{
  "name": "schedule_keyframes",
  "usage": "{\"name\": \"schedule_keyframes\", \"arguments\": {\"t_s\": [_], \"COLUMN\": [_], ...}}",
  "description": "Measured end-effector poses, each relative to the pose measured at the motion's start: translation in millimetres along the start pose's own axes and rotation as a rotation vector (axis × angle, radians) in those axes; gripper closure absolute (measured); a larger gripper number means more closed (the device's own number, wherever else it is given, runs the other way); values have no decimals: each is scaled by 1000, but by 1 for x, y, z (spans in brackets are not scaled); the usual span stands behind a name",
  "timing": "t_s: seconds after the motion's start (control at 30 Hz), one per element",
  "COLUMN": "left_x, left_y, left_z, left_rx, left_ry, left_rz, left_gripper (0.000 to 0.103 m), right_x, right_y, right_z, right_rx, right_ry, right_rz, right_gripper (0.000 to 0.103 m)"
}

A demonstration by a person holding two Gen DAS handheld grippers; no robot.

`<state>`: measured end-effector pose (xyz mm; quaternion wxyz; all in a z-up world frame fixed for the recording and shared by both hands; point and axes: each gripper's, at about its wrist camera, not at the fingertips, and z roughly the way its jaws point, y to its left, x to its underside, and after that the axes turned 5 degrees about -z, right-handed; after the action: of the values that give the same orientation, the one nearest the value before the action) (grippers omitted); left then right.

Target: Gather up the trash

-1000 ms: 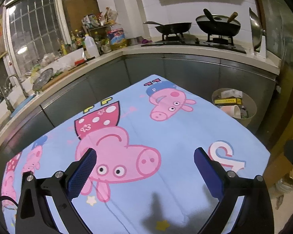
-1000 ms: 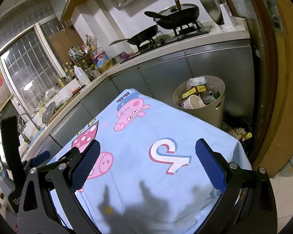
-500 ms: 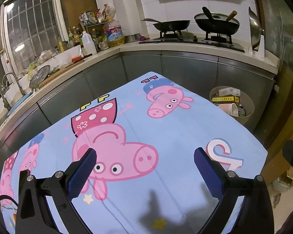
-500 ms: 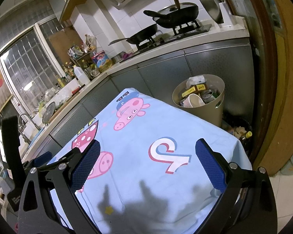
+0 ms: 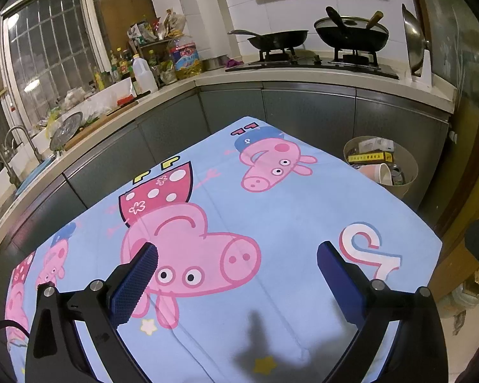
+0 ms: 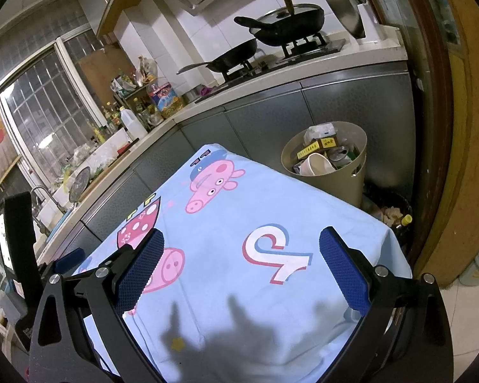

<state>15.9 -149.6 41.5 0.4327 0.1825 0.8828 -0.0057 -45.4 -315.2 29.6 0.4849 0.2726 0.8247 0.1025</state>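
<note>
A beige trash bin stands on the floor past the table's far right corner, filled with boxes, a white cup and cans; it also shows in the right wrist view. My left gripper is open and empty above the blue cartoon-pig tablecloth. My right gripper is open and empty above the same cloth, nearer the bin. I see no loose trash on the cloth.
Grey cabinets and a counter with a stove and black woks run behind the table. A sink and cluttered worktop lie at the left. A dark bucket stands beside the bin. A wooden door frame is at the right.
The left wrist view has shifted a little, as the left gripper has drawn back and lifted slightly. The right gripper has barely moved. Both stay open and empty.
</note>
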Motion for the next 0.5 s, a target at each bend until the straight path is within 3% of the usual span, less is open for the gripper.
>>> {"name": "schedule_keyframes", "arguments": {"t_s": [0.5], "left_x": [3], "left_y": [0], "left_z": [7], "left_rx": [-24], "left_ry": [16], "left_rz": [21], "left_gripper": [4], "right_x": [9], "right_y": [5], "right_z": [0], "right_rx": [-3], "right_ry": [7], "right_rz": [2], "right_gripper": [6]}}
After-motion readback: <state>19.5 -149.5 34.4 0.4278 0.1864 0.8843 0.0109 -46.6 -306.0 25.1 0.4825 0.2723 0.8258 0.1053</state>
